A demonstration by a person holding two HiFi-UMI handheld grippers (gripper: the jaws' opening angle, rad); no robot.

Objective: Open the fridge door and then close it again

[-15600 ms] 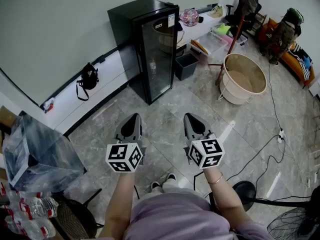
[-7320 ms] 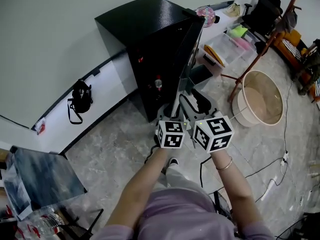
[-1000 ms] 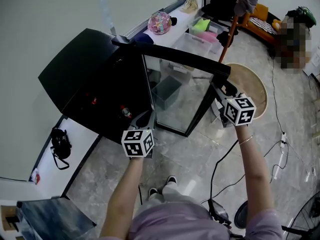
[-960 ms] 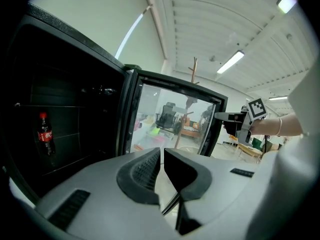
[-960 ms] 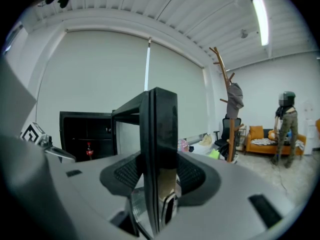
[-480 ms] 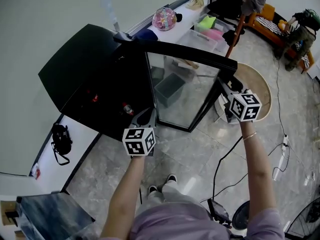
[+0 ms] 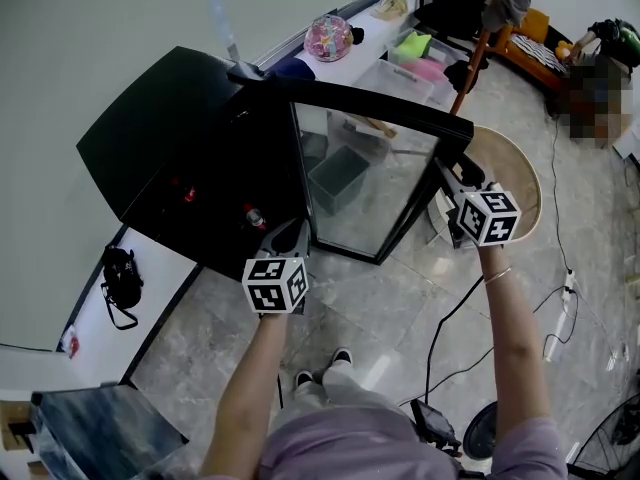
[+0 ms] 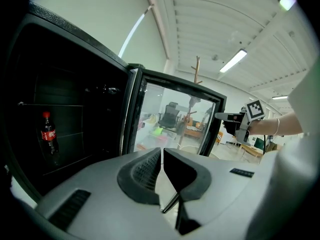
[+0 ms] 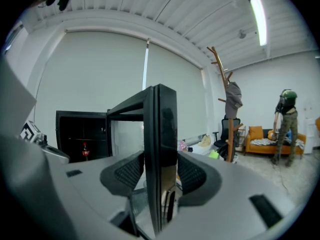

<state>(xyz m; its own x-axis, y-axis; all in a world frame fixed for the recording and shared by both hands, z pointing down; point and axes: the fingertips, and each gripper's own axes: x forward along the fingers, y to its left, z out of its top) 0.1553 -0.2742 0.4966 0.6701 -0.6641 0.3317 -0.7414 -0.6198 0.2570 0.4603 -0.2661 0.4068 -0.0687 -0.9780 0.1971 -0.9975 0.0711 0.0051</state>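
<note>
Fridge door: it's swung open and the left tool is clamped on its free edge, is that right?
Not quite. The fridge door is open, but it is the right tool that is clamped on its free edge, its jaws having just closed a little further on it. The right gripper view shows this. The left tool is shut on nothing.
</note>
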